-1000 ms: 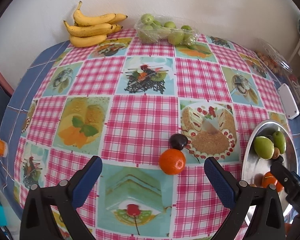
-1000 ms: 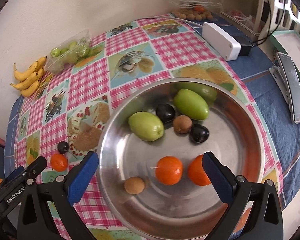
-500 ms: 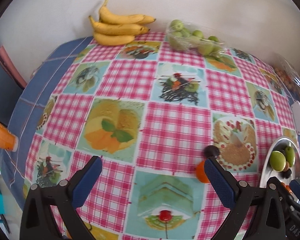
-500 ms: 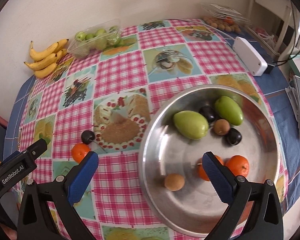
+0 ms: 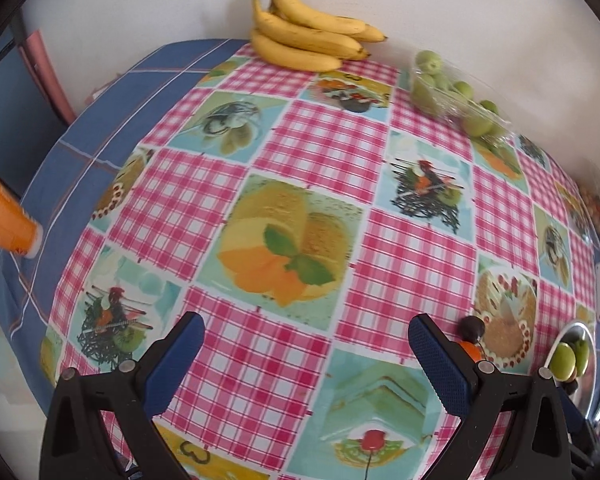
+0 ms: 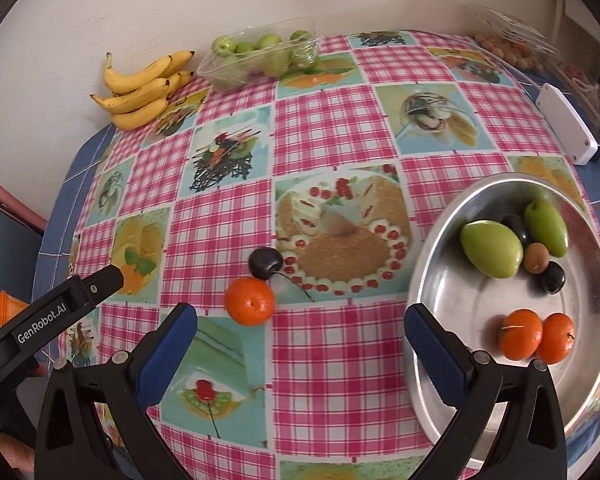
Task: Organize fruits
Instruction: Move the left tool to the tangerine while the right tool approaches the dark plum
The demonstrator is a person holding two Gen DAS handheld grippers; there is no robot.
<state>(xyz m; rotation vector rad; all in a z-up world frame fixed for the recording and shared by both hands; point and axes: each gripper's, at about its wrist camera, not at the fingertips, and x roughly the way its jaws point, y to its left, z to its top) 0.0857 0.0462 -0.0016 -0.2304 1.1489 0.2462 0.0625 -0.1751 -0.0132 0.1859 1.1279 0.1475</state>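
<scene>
Mango [image 6: 492, 249] lies in bowl [image 6: 432, 256], pointed end toward its centre.

Bright, even daylight with soft shadows. Heavy fisheye bending and dark vignette at the corners. The metal bowl [image 6: 432, 264] glares faintly.

Plain off-white wall [image 6: 100, 8] runs right behind the table, matte and a bit scuffed, lit by soft even daylight with no hard shadows. The table [image 5: 112, 92] wears a blue cloth with thin stripes, and a pink gingham oilcloth [image 6: 324, 120] printed with dessert pictures lies over it. A pinkish chair back [image 5: 46, 76] leans at the left edge. White furniture legs [image 6: 560, 4] show at the far right.
</scene>
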